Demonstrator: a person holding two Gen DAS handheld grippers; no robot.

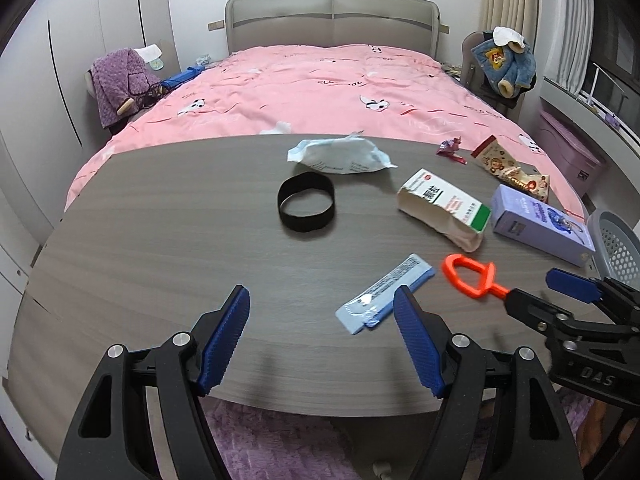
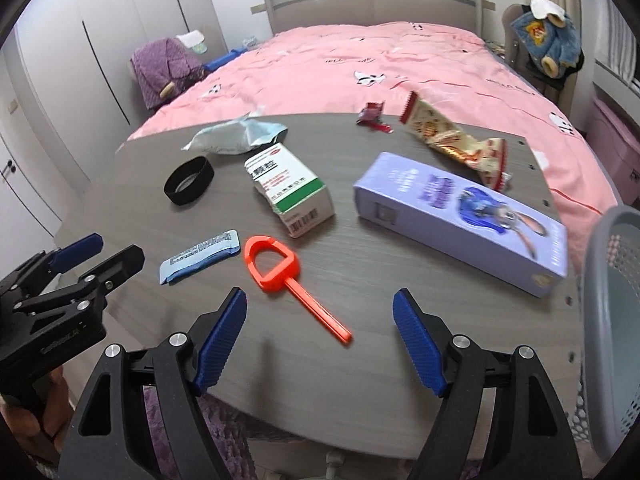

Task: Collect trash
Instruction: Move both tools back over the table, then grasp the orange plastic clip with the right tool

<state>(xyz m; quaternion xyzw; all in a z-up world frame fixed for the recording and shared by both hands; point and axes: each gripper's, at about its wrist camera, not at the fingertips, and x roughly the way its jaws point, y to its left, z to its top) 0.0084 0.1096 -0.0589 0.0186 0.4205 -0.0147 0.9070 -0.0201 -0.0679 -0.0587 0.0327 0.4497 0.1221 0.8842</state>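
Trash lies on a grey wooden table (image 1: 140, 264). A light blue sachet (image 1: 384, 294) (image 2: 200, 256) lies just ahead of my open, empty left gripper (image 1: 322, 334). An orange plastic tool (image 2: 280, 276) (image 1: 468, 276) lies before my open, empty right gripper (image 2: 320, 332). Farther off are a white and green medicine box (image 2: 288, 190) (image 1: 444, 208), a purple carton (image 2: 460, 220) (image 1: 540, 220), a snack wrapper (image 2: 452, 140) (image 1: 508, 168), a small red wrapper (image 2: 372, 116) (image 1: 450, 148), a crumpled pale blue pack (image 1: 340, 154) (image 2: 240, 136) and a black ring (image 1: 306, 208) (image 2: 188, 186).
A grey perforated basket (image 2: 608, 320) (image 1: 616, 248) stands at the table's right edge. A bed with a pink quilt (image 1: 320, 88) lies beyond the table. Chairs with clothes stand at both sides of the bed. A purple rug (image 1: 260, 440) lies below the near edge.
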